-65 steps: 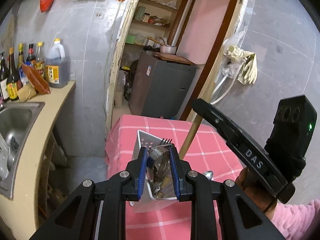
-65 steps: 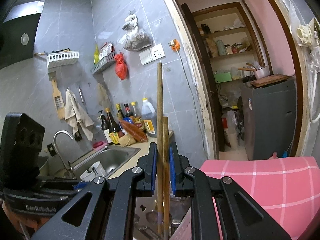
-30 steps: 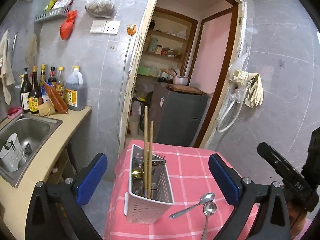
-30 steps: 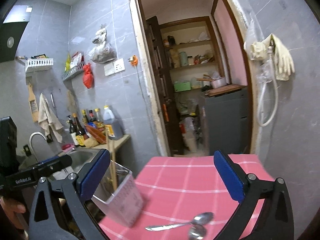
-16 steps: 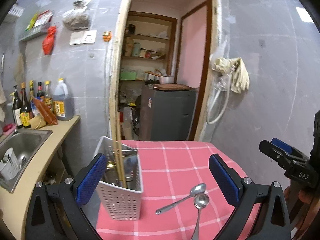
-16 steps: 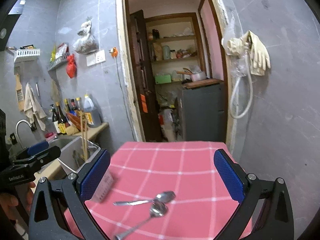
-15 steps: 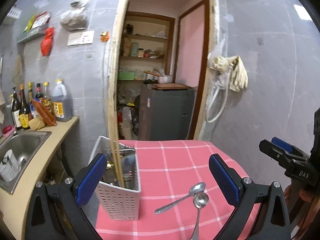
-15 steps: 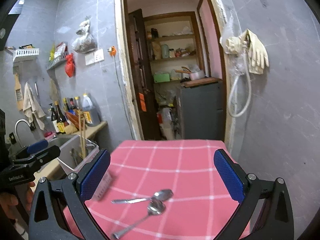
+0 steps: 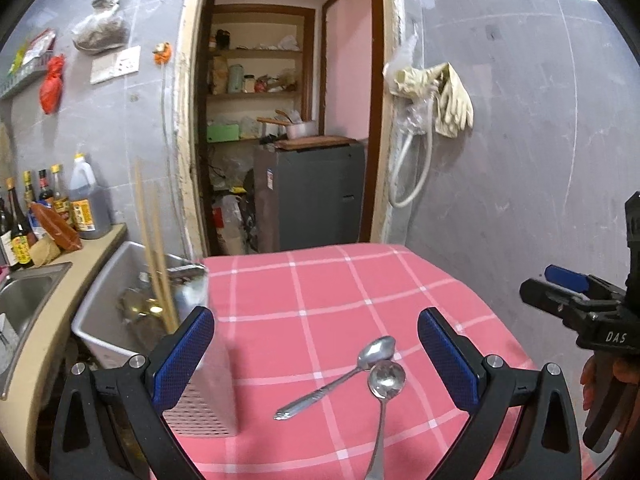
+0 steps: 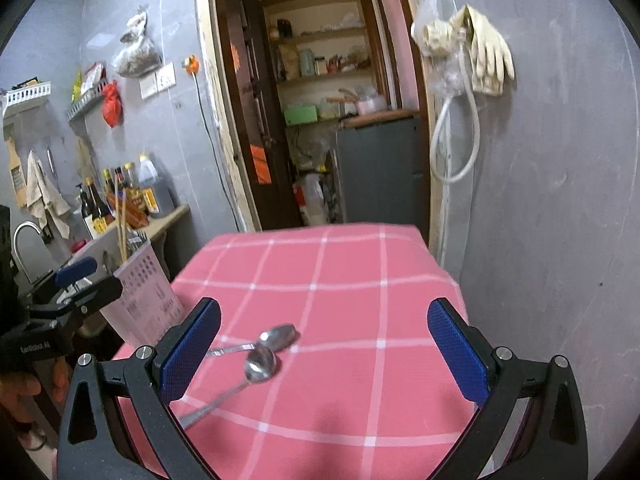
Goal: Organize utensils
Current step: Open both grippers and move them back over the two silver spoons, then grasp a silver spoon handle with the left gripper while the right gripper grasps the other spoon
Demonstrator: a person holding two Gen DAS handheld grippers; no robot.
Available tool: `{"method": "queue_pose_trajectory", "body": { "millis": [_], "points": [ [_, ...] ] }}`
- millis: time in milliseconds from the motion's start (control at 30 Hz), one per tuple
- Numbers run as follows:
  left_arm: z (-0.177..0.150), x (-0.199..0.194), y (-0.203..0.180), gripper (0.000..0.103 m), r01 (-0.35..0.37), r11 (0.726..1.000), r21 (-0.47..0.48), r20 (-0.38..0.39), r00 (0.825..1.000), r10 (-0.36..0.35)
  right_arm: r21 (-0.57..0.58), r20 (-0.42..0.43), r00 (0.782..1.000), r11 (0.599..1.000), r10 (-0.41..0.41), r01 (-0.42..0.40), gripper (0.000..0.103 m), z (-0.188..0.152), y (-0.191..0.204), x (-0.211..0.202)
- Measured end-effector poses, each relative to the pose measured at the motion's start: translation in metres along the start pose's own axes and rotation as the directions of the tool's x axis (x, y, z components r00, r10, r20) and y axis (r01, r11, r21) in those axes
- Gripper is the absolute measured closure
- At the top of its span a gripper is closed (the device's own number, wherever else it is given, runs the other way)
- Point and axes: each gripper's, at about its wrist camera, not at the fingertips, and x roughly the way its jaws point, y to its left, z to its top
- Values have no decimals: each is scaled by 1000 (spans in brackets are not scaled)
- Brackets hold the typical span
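Two metal spoons lie crossed on the pink checked tablecloth (image 9: 320, 292): one spoon (image 9: 340, 372) points up-right, the other spoon (image 9: 384, 392) lies bowl-up beside it. A white perforated utensil holder (image 9: 120, 320) stands at the table's left edge, with wooden chopsticks (image 9: 154, 248) and metal cutlery in it. My left gripper (image 9: 314, 360) is open above the spoons, empty. My right gripper (image 10: 324, 344) is open and empty too, with the same spoons (image 10: 264, 356) just left of its middle. The holder (image 10: 144, 292) shows at the left of the right wrist view.
A kitchen counter with a sink (image 9: 20, 300) and sauce bottles (image 9: 84, 204) runs left of the table. Behind the table is a doorway into a pantry with a grey cabinet (image 9: 312, 196). Rubber gloves (image 9: 448, 96) and a hose hang on the grey wall at the right.
The right gripper let go of the chopsticks into the holder and both grippers opened wide. Both views have swung right, from the holder toward the two spoons.
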Motion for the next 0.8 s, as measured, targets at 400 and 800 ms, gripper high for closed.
{"method": "queue_pose_trajectory", "body": {
  "millis": [400, 800],
  "points": [
    [-32, 71, -12, 12, 119, 993, -17, -173, 978, -120, 95, -229, 961, 986, 154, -136, 46, -53, -29, 72],
    [-64, 130, -4, 52, 89, 996, -16, -417, 905, -88, 90, -328, 889, 947, 319, -307, 77, -62, -1, 125]
  ]
}}
